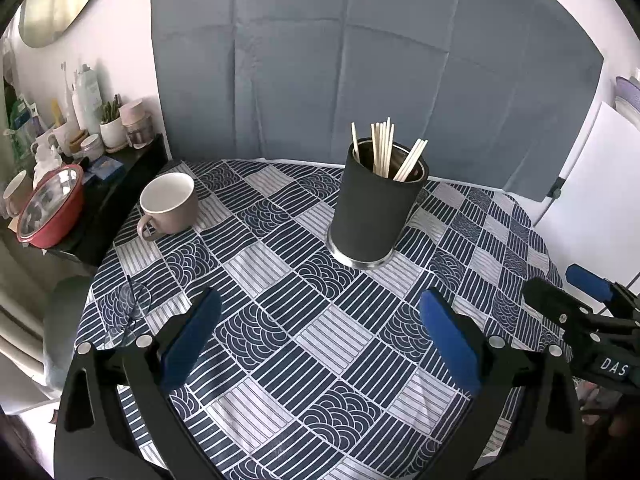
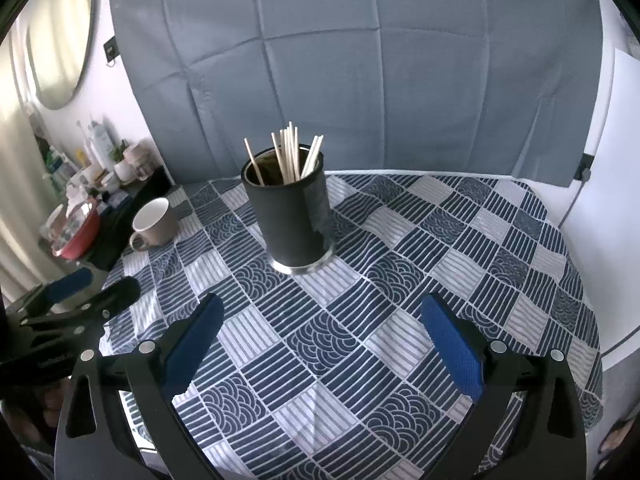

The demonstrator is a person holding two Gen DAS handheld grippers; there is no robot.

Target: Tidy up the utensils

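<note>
A black cylindrical holder (image 1: 374,208) (image 2: 294,220) stands upright on the patterned tablecloth (image 1: 280,320) (image 2: 400,280). Several pale chopsticks (image 1: 384,152) (image 2: 288,152) stick up out of it. My left gripper (image 1: 320,308) is open and empty, hovering over the cloth in front of the holder. My right gripper (image 2: 322,312) is open and empty too, also short of the holder. The right gripper shows at the right edge of the left wrist view (image 1: 560,292); the left gripper shows at the left edge of the right wrist view (image 2: 100,288).
A beige mug (image 1: 170,204) (image 2: 154,222) sits on the cloth at the far left. A dark side shelf (image 1: 120,200) holds a red bowl (image 1: 52,208), bottles and jars. A grey backdrop (image 1: 360,60) stands behind the table.
</note>
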